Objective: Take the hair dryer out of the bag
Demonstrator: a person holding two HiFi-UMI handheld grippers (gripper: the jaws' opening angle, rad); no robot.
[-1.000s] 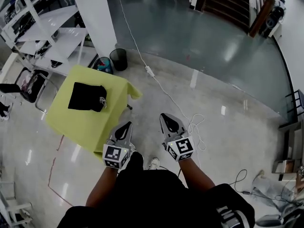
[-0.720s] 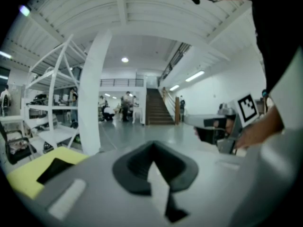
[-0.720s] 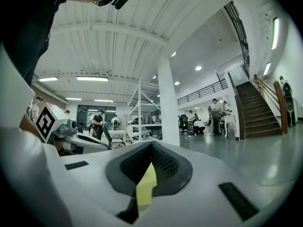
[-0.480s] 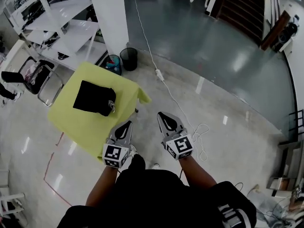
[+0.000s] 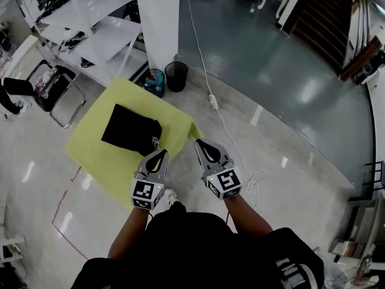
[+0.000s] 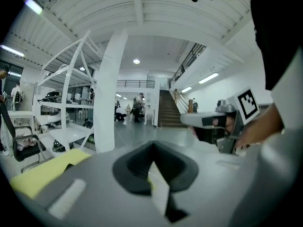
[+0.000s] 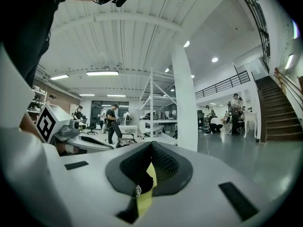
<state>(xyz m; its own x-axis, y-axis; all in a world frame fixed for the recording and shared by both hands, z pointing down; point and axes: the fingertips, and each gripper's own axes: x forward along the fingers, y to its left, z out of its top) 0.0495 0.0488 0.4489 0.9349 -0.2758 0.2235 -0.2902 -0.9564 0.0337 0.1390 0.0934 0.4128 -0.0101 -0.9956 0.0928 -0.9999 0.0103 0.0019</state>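
A black drawstring bag [image 5: 131, 129] lies on a table under a yellow-green cloth [image 5: 96, 155]; the hair dryer is not visible. In the head view my left gripper [image 5: 160, 153] is shut and empty, its tip over the cloth's near right edge, just short of the bag. My right gripper [image 5: 200, 144] is also shut and empty, to the right of the table near the cloth's hanging corner. In the left gripper view the closed left gripper [image 6: 152, 148] points level, with the cloth [image 6: 42, 171] at lower left. Through the closed right gripper [image 7: 151, 150] a sliver of the cloth [image 7: 144, 197] shows.
A white pillar [image 5: 157, 17] stands behind the table, with two bins [image 5: 175, 76] at its foot. White shelving [image 5: 90, 23] and a black chair [image 5: 42, 89] are at the left. A white cable [image 5: 222, 119] runs over the floor to the right of the table.
The table and bag have come nearer in the head view as I moved toward them. Both grippers, still shut, now reach the cloth's near edge; earlier they hung over bare floor.
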